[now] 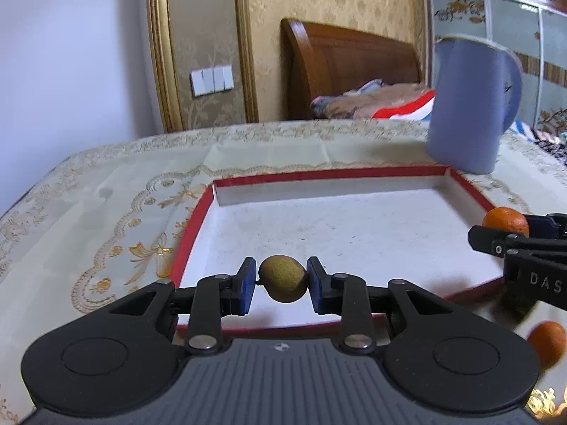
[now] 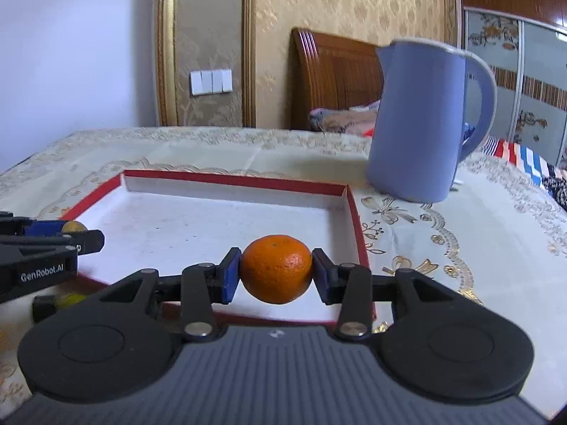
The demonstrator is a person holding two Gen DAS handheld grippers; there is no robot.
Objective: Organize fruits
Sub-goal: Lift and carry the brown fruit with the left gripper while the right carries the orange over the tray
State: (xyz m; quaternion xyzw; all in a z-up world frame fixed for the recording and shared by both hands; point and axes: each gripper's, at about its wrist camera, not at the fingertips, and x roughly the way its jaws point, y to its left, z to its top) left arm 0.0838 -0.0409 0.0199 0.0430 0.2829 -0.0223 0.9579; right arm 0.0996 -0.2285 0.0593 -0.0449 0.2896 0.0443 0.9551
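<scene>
Item 1: left gripper, blue pads clamped on a small fuzzy brown-green kiwi, held above the near edge of the shallow red-rimmed white cardboard tray.

Item 2: right gripper, pads clenched on a round orange mandarin, held over the tray's near-right corner.

Item 3: pale blue plastic jug, at 1 o'clock beyond the tray, on the embroidered cream tablecloth.

Item 4: second orange fruit, at 4 o'clock outside the tray, blurred.

Step, judged: carrying both fruits to the tray. Next: lower each onto the white floor, well apart, then release.
</scene>
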